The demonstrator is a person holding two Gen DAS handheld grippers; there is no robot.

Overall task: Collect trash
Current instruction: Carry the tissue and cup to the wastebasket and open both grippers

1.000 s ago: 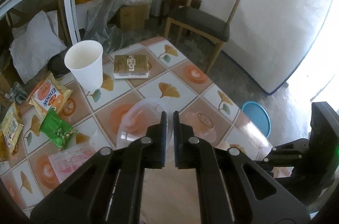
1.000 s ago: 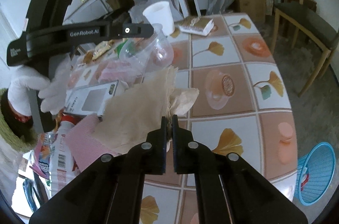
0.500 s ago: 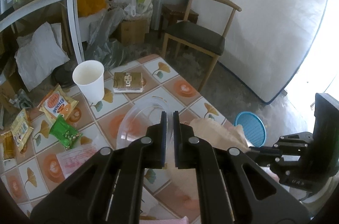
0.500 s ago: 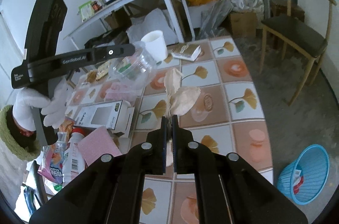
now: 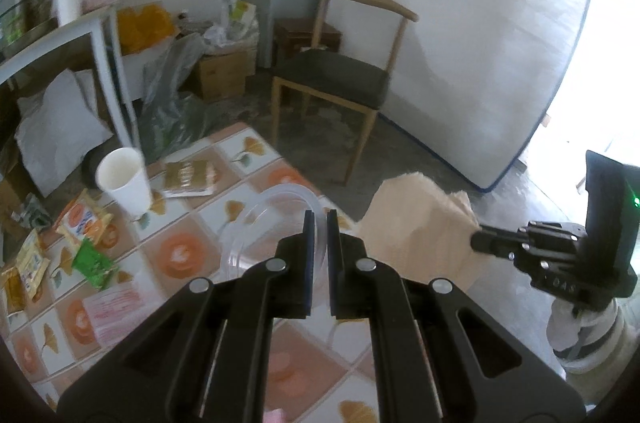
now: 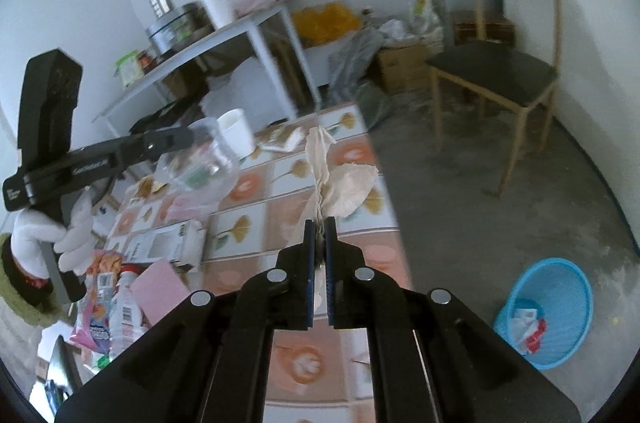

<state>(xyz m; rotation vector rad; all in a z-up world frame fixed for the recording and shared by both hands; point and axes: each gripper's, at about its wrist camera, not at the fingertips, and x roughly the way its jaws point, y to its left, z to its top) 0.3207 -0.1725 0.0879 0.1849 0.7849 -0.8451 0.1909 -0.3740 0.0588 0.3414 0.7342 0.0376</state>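
Two grippers hang above the tiled table [image 6: 248,215], each pinched nearly shut on a piece of trash. Left gripper [image 5: 317,219] clamps the rim of a clear plastic cup [image 5: 272,219], held off the tabletop in a white-gloved hand [image 6: 60,235]. Right gripper [image 6: 319,227] nips a crumpled beige napkin [image 6: 344,183] that stands up from its jaws, over the table's edge. On the floor to the right sits a blue basket [image 6: 560,307] with scraps inside. Snack packets [image 5: 84,223], a white paper cup [image 5: 122,179] and a box [image 6: 164,247] lie on the table.
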